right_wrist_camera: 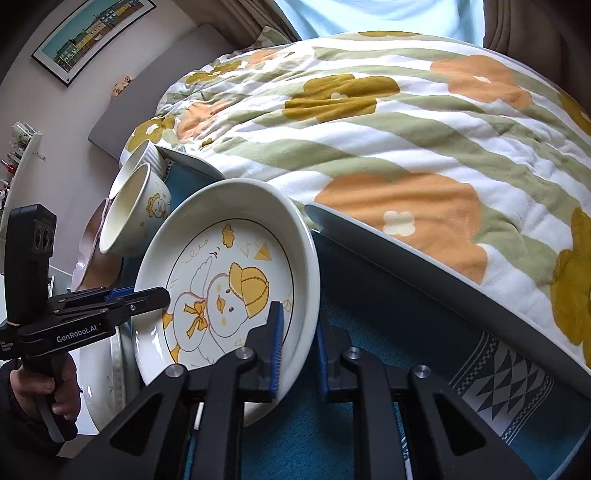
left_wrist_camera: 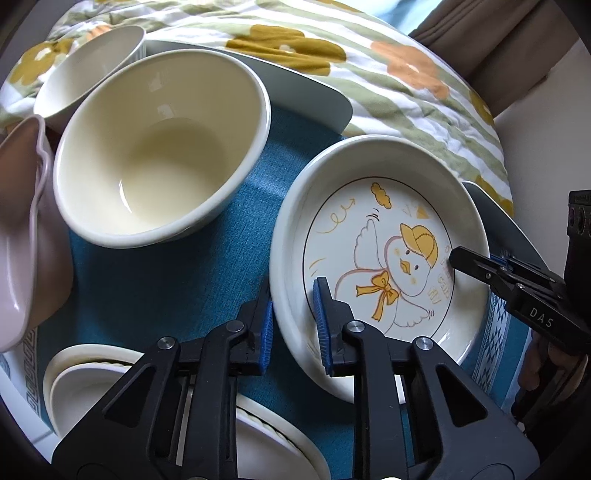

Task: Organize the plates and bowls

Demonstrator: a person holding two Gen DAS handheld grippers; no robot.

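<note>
Between both hand-held grippers [left_wrist_camera: 293,326], duck plate [left_wrist_camera: 376,258].

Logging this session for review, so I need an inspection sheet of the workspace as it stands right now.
Surface: blue woven mat with patterned ends.
Job's things: duck plate, tilted; cream bowl; ribbed white bowl behind it; pink dish; stacked white dishes.
Clutter: nothing seen.
Grippers: left gripper straddles the duck plate's near rim, blue fingers either side; right gripper straddles the opposite rim. Whether either is clamped is unclear.
Cables: nothing seen.
Surroundings: floral quilt, framed picture, curtain.
</note>
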